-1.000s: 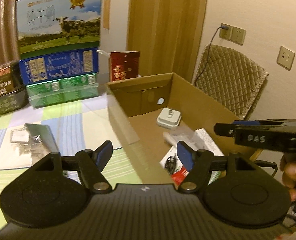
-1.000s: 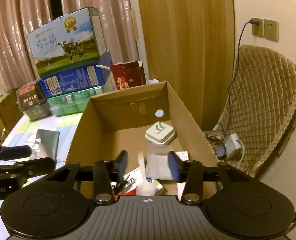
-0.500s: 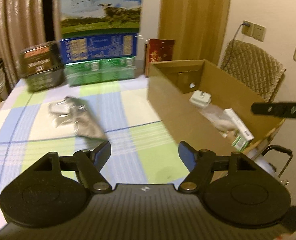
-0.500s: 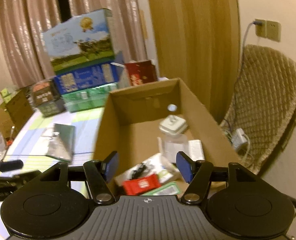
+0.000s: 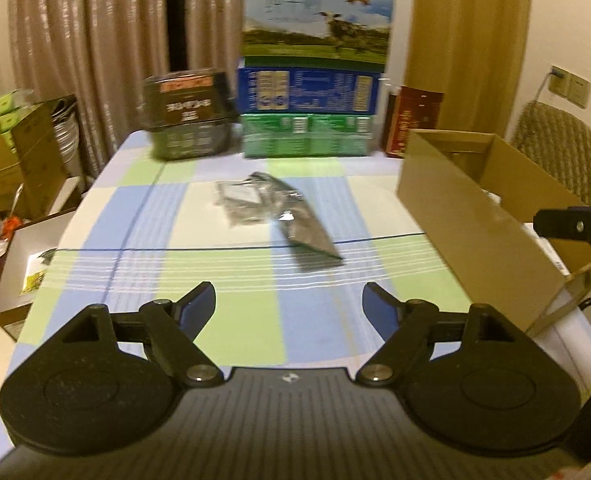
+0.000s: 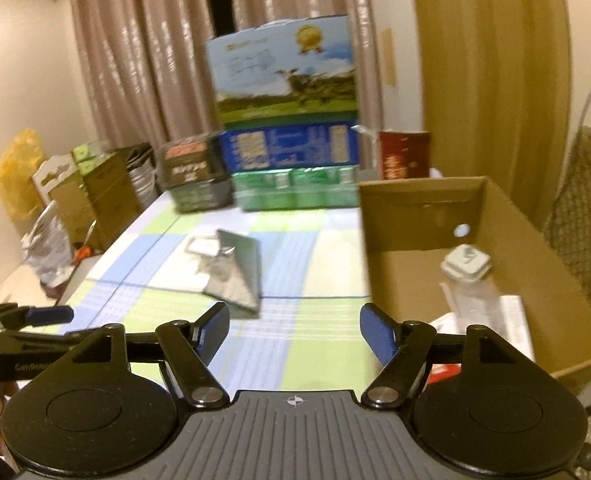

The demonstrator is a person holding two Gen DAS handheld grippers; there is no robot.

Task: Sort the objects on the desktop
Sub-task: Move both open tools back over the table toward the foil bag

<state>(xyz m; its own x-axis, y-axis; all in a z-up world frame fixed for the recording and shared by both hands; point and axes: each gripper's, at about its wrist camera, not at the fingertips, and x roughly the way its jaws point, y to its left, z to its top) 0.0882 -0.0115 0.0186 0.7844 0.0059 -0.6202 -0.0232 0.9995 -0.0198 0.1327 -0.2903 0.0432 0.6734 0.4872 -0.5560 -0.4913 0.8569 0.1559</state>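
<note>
— Right, what does my left camera give me?
— My left gripper (image 5: 289,300) is spread wide and empty; the silver pouch (image 5: 295,224) lies on the checked tablecloth (image 5: 199,216), left of the cardboard box (image 5: 475,236).
— And the right?
— My right gripper (image 6: 294,330) gapes wide too, holding nothing, with the pouch (image 6: 235,272) ahead beside the box (image 6: 415,216).

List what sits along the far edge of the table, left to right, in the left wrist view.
Dark box → stack of green pack, blue box and milk carton → red box → cardboard box.
</note>
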